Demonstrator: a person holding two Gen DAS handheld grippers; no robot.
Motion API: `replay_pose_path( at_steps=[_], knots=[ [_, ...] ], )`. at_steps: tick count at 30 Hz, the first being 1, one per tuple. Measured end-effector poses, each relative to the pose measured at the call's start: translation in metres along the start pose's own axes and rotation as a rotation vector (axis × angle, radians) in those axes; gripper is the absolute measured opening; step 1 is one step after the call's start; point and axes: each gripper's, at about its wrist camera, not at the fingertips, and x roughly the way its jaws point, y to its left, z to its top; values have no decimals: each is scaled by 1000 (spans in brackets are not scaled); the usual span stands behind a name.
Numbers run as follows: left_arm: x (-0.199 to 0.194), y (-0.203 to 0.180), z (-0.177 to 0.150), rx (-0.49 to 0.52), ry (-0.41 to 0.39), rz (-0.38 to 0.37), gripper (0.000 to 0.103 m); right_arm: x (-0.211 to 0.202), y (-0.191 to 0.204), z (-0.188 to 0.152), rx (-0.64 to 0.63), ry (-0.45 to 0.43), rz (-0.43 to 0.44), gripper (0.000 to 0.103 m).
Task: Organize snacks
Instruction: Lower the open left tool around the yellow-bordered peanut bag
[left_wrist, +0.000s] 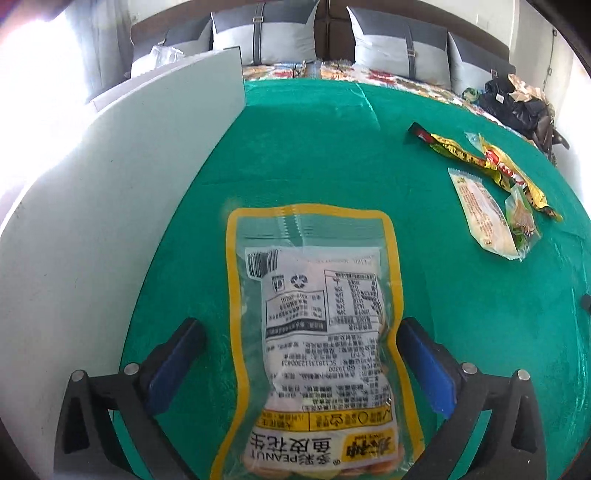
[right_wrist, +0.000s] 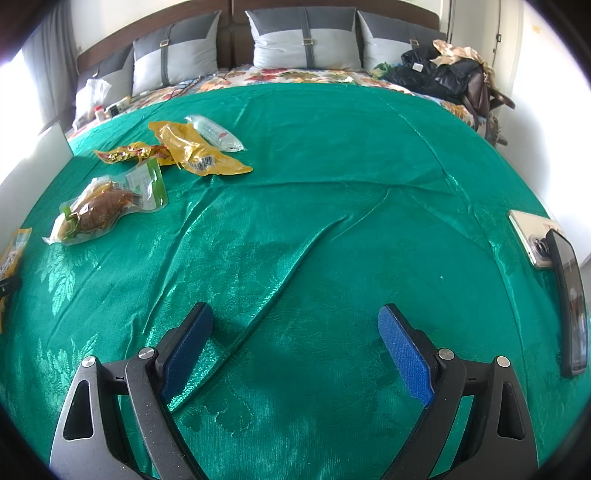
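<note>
A clear, yellow-edged peanut bag (left_wrist: 314, 332) lies back side up on the green bedspread (left_wrist: 332, 147). My left gripper (left_wrist: 301, 325) is open and straddles it. The left pad stands clear of the bag and the right pad is close to its edge. More snacks lie further right: a long yellow-red packet (left_wrist: 480, 158) and a pale packet (left_wrist: 480, 206). My right gripper (right_wrist: 295, 310) is open over bare cloth with nothing between its fingers. In its view a yellow packet (right_wrist: 195, 151), a clear packet (right_wrist: 214, 134) and a green-clear packet of brown food (right_wrist: 107, 206) lie far left.
A white board (left_wrist: 129, 184) stands along the left side of the bedspread. Two phones (right_wrist: 535, 240) lie at the right edge. Grey pillows (right_wrist: 306, 40) line the headboard, and a black jacket (right_wrist: 436, 74) is heaped at the back right.
</note>
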Motion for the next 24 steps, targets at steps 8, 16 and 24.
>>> replay_pose_path(
  at_steps=[8, 16, 24],
  knots=[
    [2, 3, -1, 0, -24, -3, 103, 0, 0, 0, 0, 0, 0, 93],
    [0, 4, -3, -1, -25, -4, 103, 0, 0, 0, 0, 1, -1, 93],
    [0, 5, -4, -1, -25, -5, 103, 0, 0, 0, -1, 2, -3, 94]
  ],
)
